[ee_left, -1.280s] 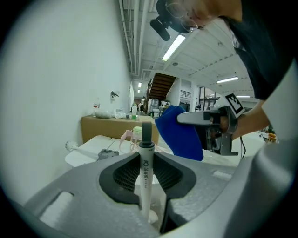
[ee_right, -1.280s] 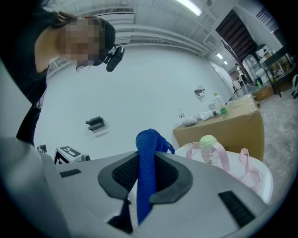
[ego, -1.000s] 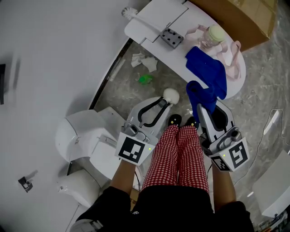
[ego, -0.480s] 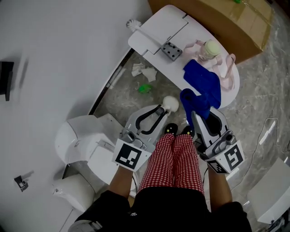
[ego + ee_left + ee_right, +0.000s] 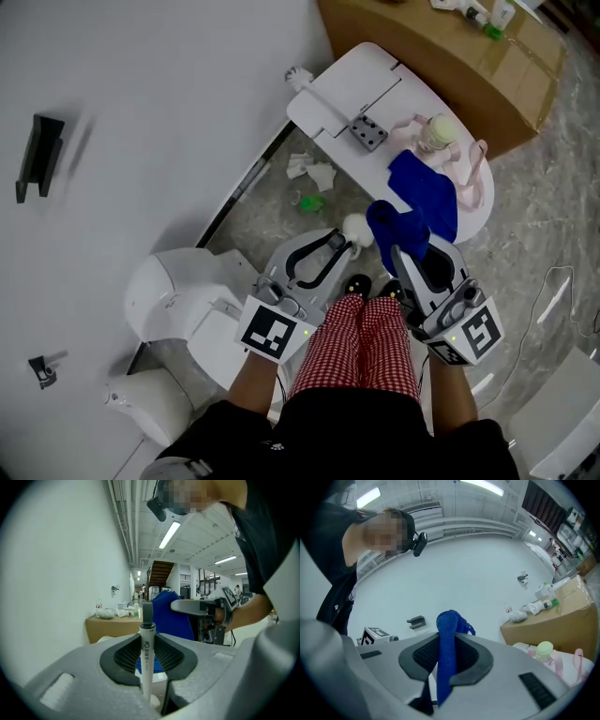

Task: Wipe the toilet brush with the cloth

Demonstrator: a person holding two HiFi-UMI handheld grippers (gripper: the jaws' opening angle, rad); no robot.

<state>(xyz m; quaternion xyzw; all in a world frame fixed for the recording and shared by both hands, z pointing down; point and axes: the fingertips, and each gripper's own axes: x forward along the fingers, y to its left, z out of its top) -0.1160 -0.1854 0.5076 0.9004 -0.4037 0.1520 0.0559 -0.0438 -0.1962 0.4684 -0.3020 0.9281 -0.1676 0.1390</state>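
Our left gripper (image 5: 148,644) is clamped on the toilet brush (image 5: 146,660) by its white handle. Our right gripper (image 5: 445,663) is pinched tight on a fold of the blue cloth (image 5: 446,634). In the head view both hang above our checked trousers (image 5: 366,347), with the brush's pale head just beside the bunched cloth, perhaps touching it. Farther off, the cloth's other end lies on the white desk (image 5: 337,89). We judge both pick-ups done, and the wiping itself all left to do or barely begun.
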